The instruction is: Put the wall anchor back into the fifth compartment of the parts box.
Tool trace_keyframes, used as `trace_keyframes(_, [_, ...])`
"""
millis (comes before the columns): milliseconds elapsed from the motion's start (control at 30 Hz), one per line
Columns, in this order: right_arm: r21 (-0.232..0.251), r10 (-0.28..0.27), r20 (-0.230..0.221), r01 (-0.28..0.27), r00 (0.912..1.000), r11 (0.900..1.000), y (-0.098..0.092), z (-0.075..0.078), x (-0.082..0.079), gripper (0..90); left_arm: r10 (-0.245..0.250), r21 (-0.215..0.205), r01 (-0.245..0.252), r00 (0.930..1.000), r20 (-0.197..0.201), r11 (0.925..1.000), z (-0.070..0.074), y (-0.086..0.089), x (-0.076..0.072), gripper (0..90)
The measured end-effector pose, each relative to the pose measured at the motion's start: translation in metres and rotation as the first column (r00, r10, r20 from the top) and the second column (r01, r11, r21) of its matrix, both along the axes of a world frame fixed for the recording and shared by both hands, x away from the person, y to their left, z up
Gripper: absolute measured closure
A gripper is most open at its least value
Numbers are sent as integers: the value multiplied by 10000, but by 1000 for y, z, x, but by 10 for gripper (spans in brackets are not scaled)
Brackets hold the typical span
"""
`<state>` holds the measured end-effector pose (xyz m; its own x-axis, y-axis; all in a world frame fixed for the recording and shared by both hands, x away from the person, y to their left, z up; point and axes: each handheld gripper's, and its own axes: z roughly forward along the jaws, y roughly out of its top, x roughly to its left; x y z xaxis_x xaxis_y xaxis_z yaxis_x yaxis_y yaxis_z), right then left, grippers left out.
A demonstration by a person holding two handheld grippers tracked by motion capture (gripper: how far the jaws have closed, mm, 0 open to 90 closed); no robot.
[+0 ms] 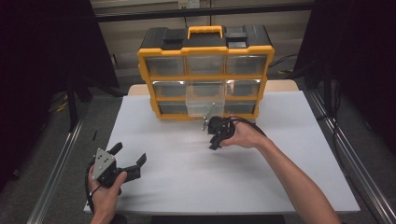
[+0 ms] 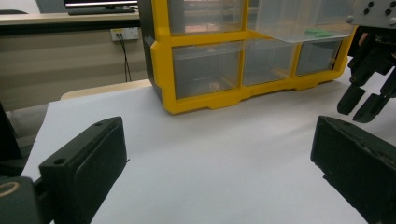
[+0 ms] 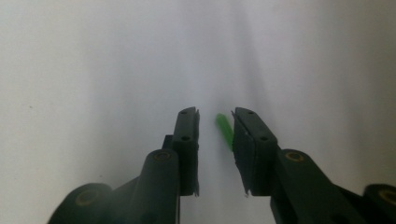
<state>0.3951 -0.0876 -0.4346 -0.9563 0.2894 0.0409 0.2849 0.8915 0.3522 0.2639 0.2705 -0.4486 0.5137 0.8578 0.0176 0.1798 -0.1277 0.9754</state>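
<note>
No text, label, brand, number or sign can be read in any of the views. The yellow and black drawer cabinet [image 1: 205,70] bears no lettering that can be made out, and its clear drawer fronts carry no tags. The white surface [image 1: 187,172] is unmarked. A pale plate on the wall [image 2: 124,33] behind the cabinet, seen in the left gripper view, is too small and blurred to tell whether anything is printed on it.
</note>
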Motion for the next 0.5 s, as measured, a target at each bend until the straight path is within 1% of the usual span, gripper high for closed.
trace_keyframes(33, [-100, -130, -68, 129, 9999, 9999, 0, -1, -1, 670, 8, 33, -8, 10000, -1, 10000, 0, 0, 0, 36])
trace_keyframes(67, [-79, 129, 36, -129, 9999, 9999, 0, -3, 1, 662, -14, 25, 14, 10000, 22, 10000, 0, 0, 1, 36])
trace_keyframes(100, [-70, 128, 61, -128, 9999, 9999, 0, -6, -1, 642, -20, -27, 20, 10000, -11, 10000, 0, 0, 1, 36])
trace_keyframes(133, [-183, 279, 183, -275, 9994, 9995, 1, -8, -1, 628, 7, 2, -7, 10000, -27, 10000, -1, 0, 1, 36])
trace_keyframes(167, [-311, 250, 133, -246, 9996, 9992, 3, -9, -3, 625, 65, -3, -65, 10000, -30, 10000, -1, 0, 1, 36])
trace_keyframes(200, [-262, 402, 227, -396, 9989, 9989, 4, -11, -3, 623, 6, -36, -6, 10000, -36, 10000, -1, 0, 1, 36])
trace_keyframes(233, [-282, 249, 233, -242, 9994, 9993, 6, -12, -4, 620, 122, 26, -122, 9999, -41, 9999, -1, 0, 1, 36])
trace_keyframes(267, [-219, 314, 309, -308, 9990, 9993, 6, -12, -2, 618, 93, 29, -93, 10000, -30, 10000, -1, 0, 1, 36])
trace_keyframes(333, [-314, 154, 178, -149, 9997, 9994, 6, -14, -1, 637, 60, -8, -60, 10000, -65, 10000, -1, -1, 1, 36])
trace_keyframes(367, [-467, 268, 158, -260, 9995, 9986, 6, -16, 2, 660, 18, 12, -18, 10000, -21, 10000, -1, 0, 1, 36])
trace_keyframes(400, [-366, 214, -3, -214, 9998, 9991, 4, -19, 3, 673, 89, 95, -89, 10000, -28, 9999, -1, 0, 1, 36])
trace_keyframes(433, [-364, 21, -144, -26, 9999, 9993, 3, -18, 3, 716, 127, 100, -126, 9999, -32, 9999, -1, 0, 1, 36])
trace_keyframes(467, [-468, -77, -293, 63, 9995, 9989, 3, -18, 2, 728, 138, 77, -138, 9999, -19, 9999, -1, 0, 1, 36])
trace_keyframes(500, [-577, -147, -401, 123, 9991, 9983, 3, -17, 1, 749, 26, -17, -26, 10000, -42, 10000, -1, 0, 1, 36])
